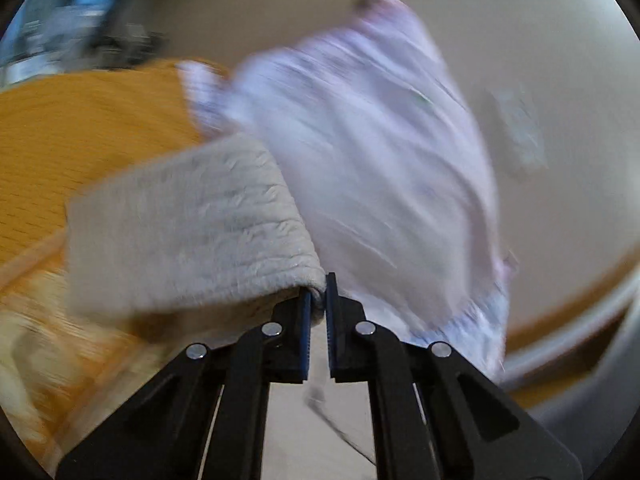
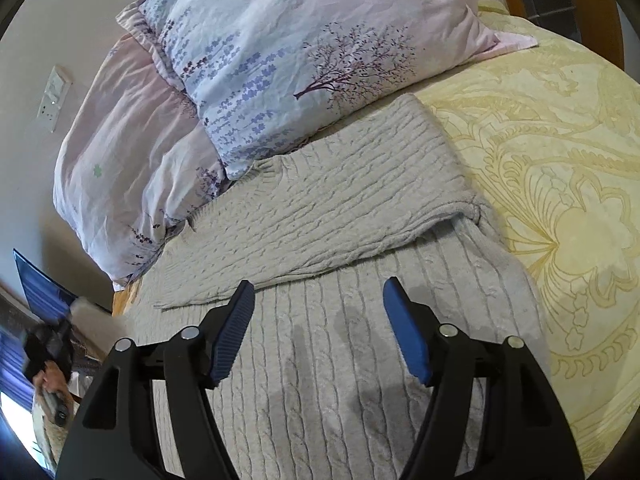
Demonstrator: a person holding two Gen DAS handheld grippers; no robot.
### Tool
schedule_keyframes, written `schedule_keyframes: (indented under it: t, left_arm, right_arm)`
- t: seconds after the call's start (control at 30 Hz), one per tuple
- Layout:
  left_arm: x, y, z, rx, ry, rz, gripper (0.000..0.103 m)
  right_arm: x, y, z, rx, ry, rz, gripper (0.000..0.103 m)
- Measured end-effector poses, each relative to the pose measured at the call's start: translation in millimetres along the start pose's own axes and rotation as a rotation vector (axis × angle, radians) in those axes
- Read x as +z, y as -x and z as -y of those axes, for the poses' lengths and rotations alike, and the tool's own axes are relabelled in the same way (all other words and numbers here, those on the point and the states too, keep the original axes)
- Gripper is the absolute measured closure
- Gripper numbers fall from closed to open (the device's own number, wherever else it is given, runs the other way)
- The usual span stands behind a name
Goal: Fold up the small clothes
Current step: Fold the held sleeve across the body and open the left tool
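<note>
Left view: my left gripper [image 1: 319, 296] is clamped on an edge of the grey sweater [image 1: 188, 232], which hangs off to its left, pillow [image 1: 360, 152] blurred ahead. Right view: my right gripper [image 2: 319, 304] gapes wide, holding nothing, over the sweater [image 2: 320, 208] spread on the bed [image 2: 560, 160], pillows [image 2: 280, 52] beyond.

The right claw [image 2: 318, 320] hovers open above the grey sweater [image 2: 340, 208].
</note>
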State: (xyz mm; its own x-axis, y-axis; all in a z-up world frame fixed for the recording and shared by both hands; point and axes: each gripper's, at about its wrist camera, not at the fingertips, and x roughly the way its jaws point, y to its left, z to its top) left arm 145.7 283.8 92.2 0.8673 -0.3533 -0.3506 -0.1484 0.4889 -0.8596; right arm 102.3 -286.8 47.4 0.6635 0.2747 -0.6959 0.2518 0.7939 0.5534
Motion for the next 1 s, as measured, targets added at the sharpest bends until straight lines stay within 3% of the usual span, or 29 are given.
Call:
schedule_keyframes:
  t: [0.1, 0.2, 0.33, 0.4, 0.5, 0.57, 0.63, 0.77, 0.9, 1.0]
  left_arm:
    - [-33.7, -36.3, 44.4, -0.100, -0.083, -0.090, 0.097]
    - [-80.2, -77.6, 78.0, -0.140, -0.176, -0.202, 0.097]
    - [-152.9, -138.1, 93.5, -0.048, -0.302, -0.413, 0.097]
    - [-177.4, -156.1, 88.5, 0.032, -0.351, -0.484, 0.096]
    - [-200.0, -165.5, 76.8, 0.083, -0.391, -0.562, 0.087]
    - [-201.9, -156.1, 70.2, 0.083, -0.408, -0.581, 0.055]
    - [-195.2, -139.2, 69.0, 0.061, -0.429, -0.565, 0.043]
    - [-163.3, -92.2, 60.5, 0.046, -0.463, -0.476, 0.042]
    - [-127.2, -81.7, 31.6, 0.165, -0.416, -0.386, 0.050]
    - [-115.6, -87.4, 7.2, 0.240, -0.365, -0.405, 0.062]
  right_arm:
    - [-1.1, 0.8, -1.4, 0.012, 0.007, -0.002, 0.033]
    - [-2.3, 2.0, -3.6, 0.018, 0.018, -0.006, 0.033]
    - [-2.6, 5.8, -5.0, 0.006, 0.040, -0.005, 0.033]
    - [-2.5, 7.4, -6.7, -0.003, 0.056, -0.009, 0.033]
    - [-1.2, 6.4, -16.2, -0.008, 0.107, -0.030, 0.033]
    - [0.1, 4.9, -29.4, -0.003, 0.163, -0.042, 0.033]
    - [1.4, 3.0, -47.3, 0.012, 0.232, -0.056, 0.033]
    - [-1.1, -4.4, -94.3, 0.047, 0.420, -0.071, 0.033]
    - [-16.8, -23.6, -158.7, 0.106, 0.680, -0.074, 0.039]
    - [-34.8, -48.8, -205.0, 0.149, 0.852, -0.078, 0.050]
